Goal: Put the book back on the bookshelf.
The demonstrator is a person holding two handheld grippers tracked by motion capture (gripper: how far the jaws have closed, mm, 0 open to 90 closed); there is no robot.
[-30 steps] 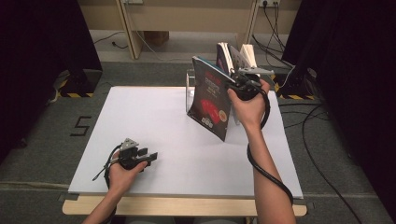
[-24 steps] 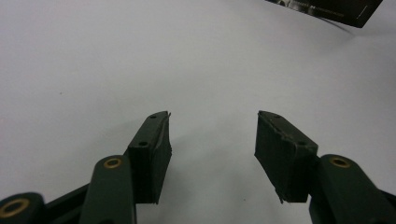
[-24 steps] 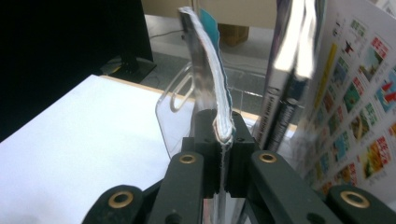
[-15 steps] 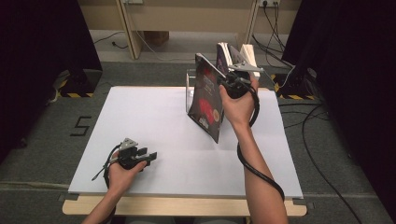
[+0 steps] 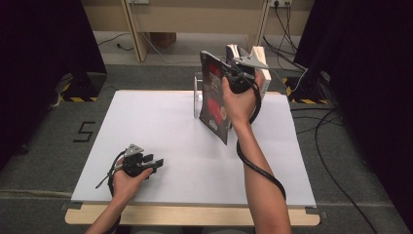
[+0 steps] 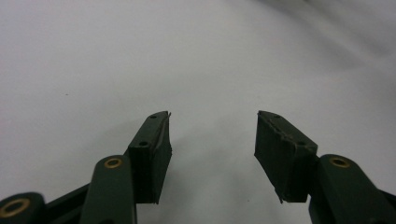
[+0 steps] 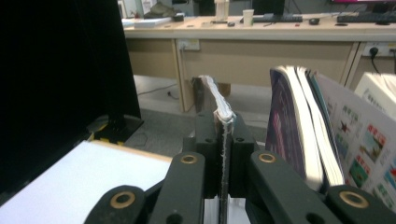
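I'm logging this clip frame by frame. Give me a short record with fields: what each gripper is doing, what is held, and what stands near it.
right gripper: shut on the book's edge
book: dark red cover, lifted above the table, tilted
left gripper: open, nothing between its jaws, low over the table
table: white top
other books: standing at the far edge, right of the held book

Right gripper (image 5: 233, 78) clamped tighter on the magazine (image 5: 214, 97); I lifted it toward the bookstand's books (image 5: 260, 66).
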